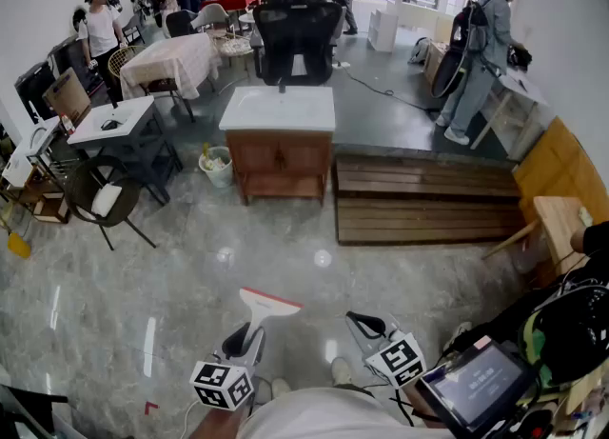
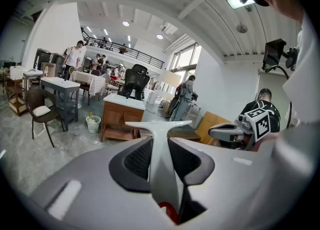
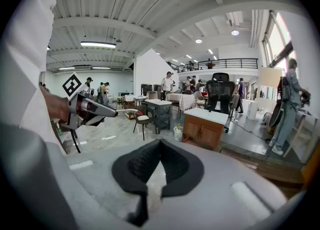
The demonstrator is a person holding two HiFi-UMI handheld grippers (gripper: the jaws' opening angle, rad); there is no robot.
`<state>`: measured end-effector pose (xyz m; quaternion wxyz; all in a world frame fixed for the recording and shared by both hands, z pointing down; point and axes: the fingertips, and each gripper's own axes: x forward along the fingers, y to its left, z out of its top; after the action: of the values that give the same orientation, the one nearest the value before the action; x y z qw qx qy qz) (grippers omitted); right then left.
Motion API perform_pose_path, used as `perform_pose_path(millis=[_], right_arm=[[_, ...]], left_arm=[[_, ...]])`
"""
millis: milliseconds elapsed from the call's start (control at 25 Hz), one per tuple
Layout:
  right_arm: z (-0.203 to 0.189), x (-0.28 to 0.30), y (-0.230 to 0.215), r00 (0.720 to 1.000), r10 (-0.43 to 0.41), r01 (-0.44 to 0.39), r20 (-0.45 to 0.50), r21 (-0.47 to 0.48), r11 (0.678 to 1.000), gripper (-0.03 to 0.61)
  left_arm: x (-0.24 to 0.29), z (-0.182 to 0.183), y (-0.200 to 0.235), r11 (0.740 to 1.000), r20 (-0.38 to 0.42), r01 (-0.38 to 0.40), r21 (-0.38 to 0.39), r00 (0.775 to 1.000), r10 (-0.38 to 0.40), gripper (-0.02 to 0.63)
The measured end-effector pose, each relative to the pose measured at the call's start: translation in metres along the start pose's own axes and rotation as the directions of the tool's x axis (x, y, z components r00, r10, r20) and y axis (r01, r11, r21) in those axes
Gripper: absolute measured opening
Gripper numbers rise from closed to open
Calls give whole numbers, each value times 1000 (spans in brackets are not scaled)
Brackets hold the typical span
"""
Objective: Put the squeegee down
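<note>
Above the glossy grey stone floor (image 1: 143, 275), my left gripper (image 1: 252, 335) clamps the handle of the white plastic squeegee (image 1: 269, 306), whose long axis runs straight ahead of the fingers, blade crosswise at the far end, while my right gripper (image 1: 362, 321) is pinched closed on nothing alongside.

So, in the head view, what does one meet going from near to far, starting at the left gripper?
left gripper → squeegee → wooden cabinet with white top → black office chair
</note>
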<state>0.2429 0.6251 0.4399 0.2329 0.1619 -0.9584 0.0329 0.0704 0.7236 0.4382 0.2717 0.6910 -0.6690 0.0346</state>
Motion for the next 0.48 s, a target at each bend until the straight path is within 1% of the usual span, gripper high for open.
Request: perform_pose_path(millis=[120, 240, 360, 480], right_arm=[[19, 37, 7, 999, -19, 20, 32, -25, 1000, 2], [24, 60, 20, 998, -33, 34, 45, -20, 999, 2], [24, 70, 29, 999, -37, 37, 34, -3, 999, 2], [21, 83, 17, 999, -45, 44, 18, 15, 999, 2]], left_arm=[[2, 12, 39, 1000, 34, 3, 25, 999, -4, 107], [0, 8, 69, 999, 27, 5, 34, 1000, -6, 107], [5, 4, 85, 999, 8, 19, 29, 1000, -20, 107], [25, 9, 93, 999, 5, 28, 27, 1000, -28, 107]])
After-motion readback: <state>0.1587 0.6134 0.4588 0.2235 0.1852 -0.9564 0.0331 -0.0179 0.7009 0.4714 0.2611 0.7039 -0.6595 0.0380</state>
